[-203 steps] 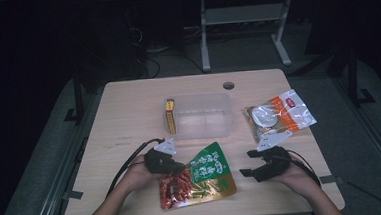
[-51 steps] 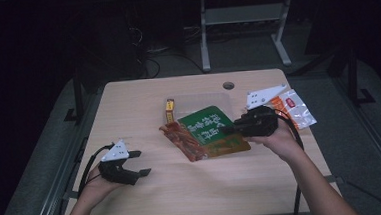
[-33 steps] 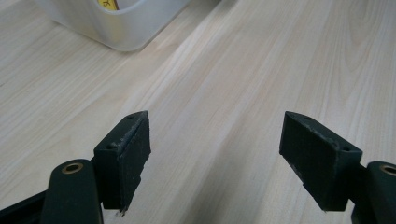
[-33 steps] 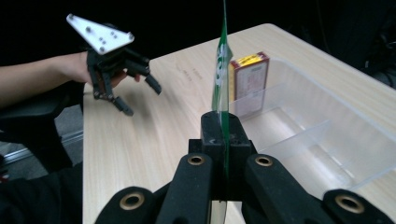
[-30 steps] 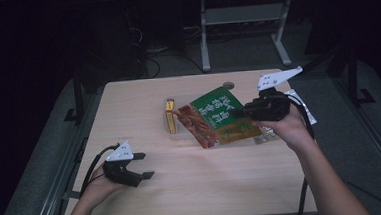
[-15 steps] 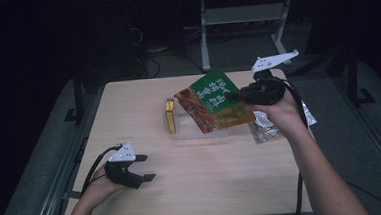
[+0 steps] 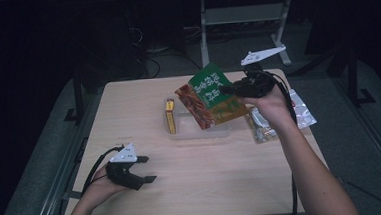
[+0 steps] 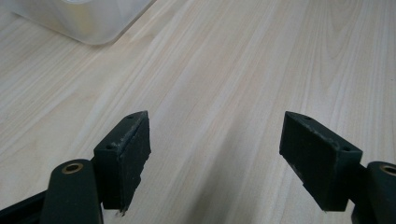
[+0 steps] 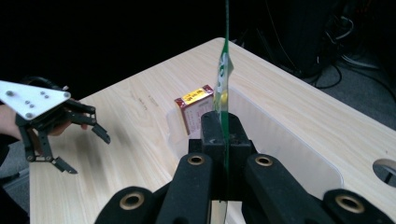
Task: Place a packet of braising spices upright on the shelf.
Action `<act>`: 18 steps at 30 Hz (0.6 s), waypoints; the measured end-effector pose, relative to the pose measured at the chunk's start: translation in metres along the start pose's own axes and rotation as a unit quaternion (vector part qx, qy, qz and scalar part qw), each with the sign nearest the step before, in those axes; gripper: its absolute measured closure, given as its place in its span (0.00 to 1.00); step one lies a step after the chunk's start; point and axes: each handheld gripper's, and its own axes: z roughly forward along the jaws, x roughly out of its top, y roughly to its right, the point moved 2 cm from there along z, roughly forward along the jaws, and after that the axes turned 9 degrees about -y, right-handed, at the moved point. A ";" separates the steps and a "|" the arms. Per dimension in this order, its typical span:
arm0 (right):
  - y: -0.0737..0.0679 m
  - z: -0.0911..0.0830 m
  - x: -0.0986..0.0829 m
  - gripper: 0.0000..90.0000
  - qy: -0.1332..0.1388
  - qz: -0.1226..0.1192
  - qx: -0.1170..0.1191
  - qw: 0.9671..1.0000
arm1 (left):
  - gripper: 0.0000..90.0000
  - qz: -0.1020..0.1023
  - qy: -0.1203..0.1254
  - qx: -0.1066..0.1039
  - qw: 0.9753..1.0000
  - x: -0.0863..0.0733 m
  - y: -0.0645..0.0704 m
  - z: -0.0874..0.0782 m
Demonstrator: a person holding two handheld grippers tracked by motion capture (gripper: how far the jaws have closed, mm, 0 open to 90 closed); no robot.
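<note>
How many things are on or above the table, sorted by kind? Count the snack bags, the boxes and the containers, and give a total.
Snack bags: 2, the green bag held above the container in the right tongs, and the clear bag lying on the table.
Small boxes: 1, the yellow box.
Clear plastic containers: 1.
Total: 4

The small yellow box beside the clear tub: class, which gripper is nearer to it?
Right. The right gripper hangs just above and right of the yellow box; the left gripper sits open near the table's front edge.
</note>
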 end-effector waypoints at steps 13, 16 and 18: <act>0.007 0.015 0.003 1.00 -0.017 0.027 -0.031 0.999 | 0.27 0.001 -0.001 -0.002 1.000 0.000 0.001 0.001; 0.008 0.020 0.005 1.00 -0.021 0.030 -0.037 0.999 | 0.27 0.001 0.000 -0.002 1.000 0.001 0.002 0.001; 0.008 0.023 0.007 1.00 -0.027 0.033 -0.041 0.998 | 0.25 0.002 0.000 -0.002 1.000 0.001 0.001 0.000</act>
